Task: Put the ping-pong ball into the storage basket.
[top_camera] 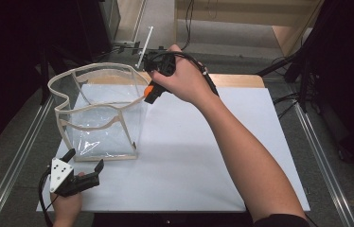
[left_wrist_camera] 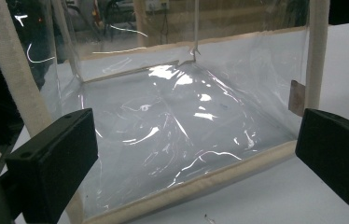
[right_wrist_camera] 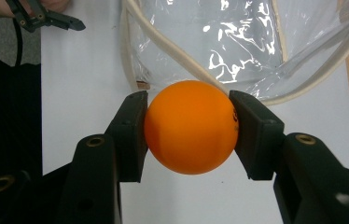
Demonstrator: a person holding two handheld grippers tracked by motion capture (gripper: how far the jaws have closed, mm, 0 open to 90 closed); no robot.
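One orange ball [right_wrist_camera: 191,127] clamped in right gripper [right_wrist_camera: 189,128]; left gripper [left_wrist_camera: 196,154] wide open, empty, facing clear bag [left_wrist_camera: 172,126].

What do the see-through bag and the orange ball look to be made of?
Bag: apparently clear, glossy plastic film, judging by its creases and bright glare streaks; its edges and handles carry cream trim that looks like woven fabric tape. Ball, clamped in the right gripper: smooth, matte orange, likely hard plastic, like a table tennis ball, with a small printed mark at its side.
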